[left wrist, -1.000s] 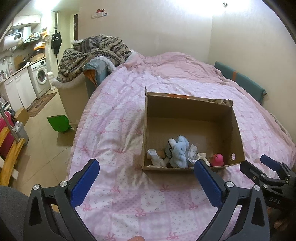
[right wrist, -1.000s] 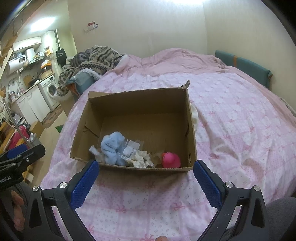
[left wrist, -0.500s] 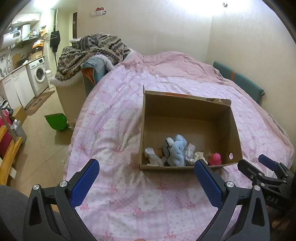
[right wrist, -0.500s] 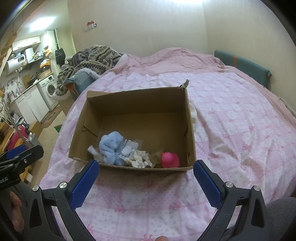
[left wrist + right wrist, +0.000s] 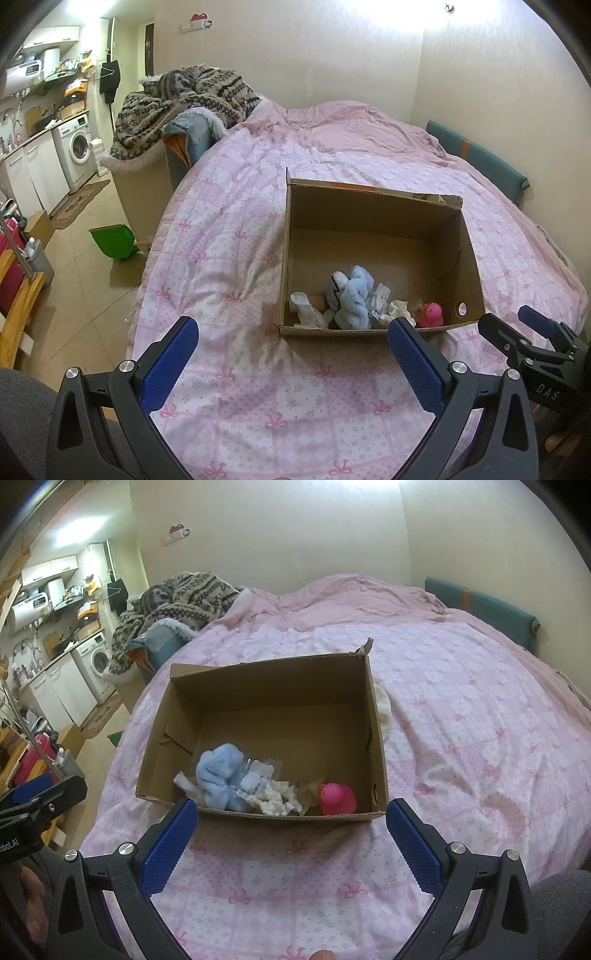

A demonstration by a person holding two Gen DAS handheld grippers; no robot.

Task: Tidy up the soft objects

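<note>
The left gripper [image 5: 291, 354] is spread wide with nothing between its blue pads [image 5: 168, 363], held above the near part of the bed [image 5: 236, 280]. The right gripper [image 5: 291, 834] is likewise wide apart and empty, its pads [image 5: 415, 853] framing the near wall of the box [image 5: 258, 686]. In the left wrist view the right gripper shows at the lower right edge, just beside the box's near right corner; in the right wrist view the left gripper shows at the left edge, off the side of the bed.

The box [image 5: 373, 206] is open-topped cardboard and sits on the pink patterned quilt [image 5: 461, 738], a little beyond both grippers. The soft things lie bunched along its near wall. From left to right in the left wrist view: a white sock [image 5: 308, 308], a blue plush [image 5: 351, 295], a clear packet [image 5: 380, 295], a crumpled white cloth [image 5: 399, 308] and a pink toy [image 5: 430, 314] in the near right corner. The right wrist view shows the same row: blue plush [image 5: 219, 775], packet [image 5: 258, 777], white cloth [image 5: 277, 799], pink toy [image 5: 338, 799]. The far half of the box floor is bare.

A white item [image 5: 384, 712] peeks out on the quilt behind the box's right wall. Beyond the bed's left edge are a patterned blanket heap [image 5: 184, 99], a green bin [image 5: 112, 242] on the floor and a washer [image 5: 79, 147].
</note>
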